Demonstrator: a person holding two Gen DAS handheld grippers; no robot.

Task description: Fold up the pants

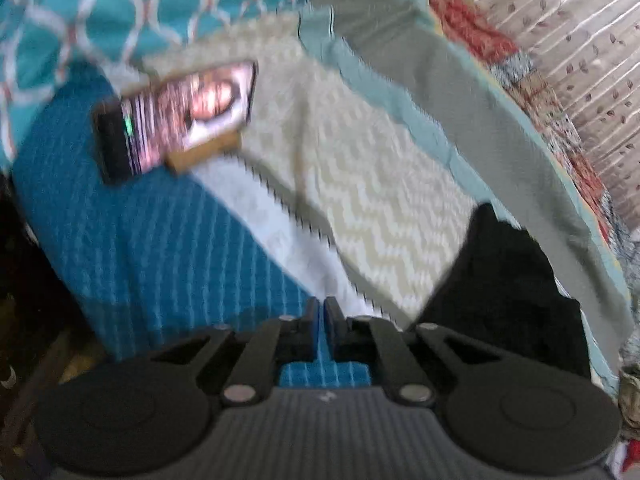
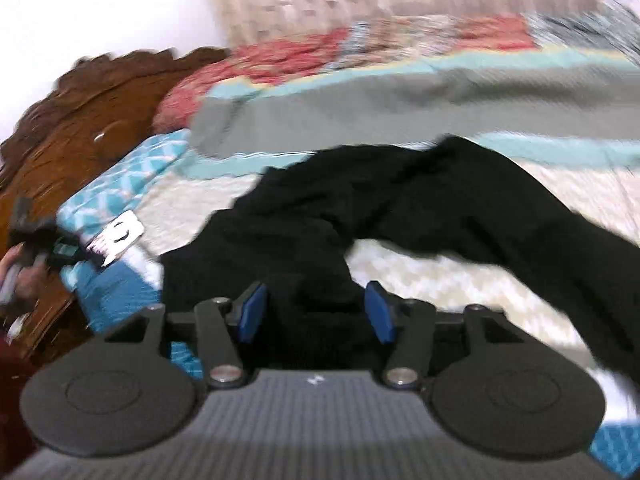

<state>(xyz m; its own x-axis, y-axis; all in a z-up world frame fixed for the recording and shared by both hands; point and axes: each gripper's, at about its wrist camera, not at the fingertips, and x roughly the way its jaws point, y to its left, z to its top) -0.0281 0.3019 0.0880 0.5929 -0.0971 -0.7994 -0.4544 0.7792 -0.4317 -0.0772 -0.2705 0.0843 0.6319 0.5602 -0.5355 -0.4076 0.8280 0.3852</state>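
Observation:
Black pants [image 2: 400,208] lie crumpled on the bed, with one part stretching to the right. My right gripper [image 2: 316,310] is open with its blue pads [image 2: 252,312] on either side of a fold of the pants at the near edge. My left gripper [image 1: 320,312] is shut and empty above the blue quilt [image 1: 160,248]. A dark corner of the pants [image 1: 504,280] shows to its right in the left wrist view. My left gripper also shows far left in the right wrist view [image 2: 60,248]. Both views are blurred.
A phone [image 1: 180,120] with a lit screen rests on a small stand on the bed. A teal patterned pillow [image 1: 120,12], a grey-and-teal blanket [image 2: 400,96] and a red floral cover [image 2: 300,56] lie behind. A carved wooden headboard [image 2: 80,120] stands at the left.

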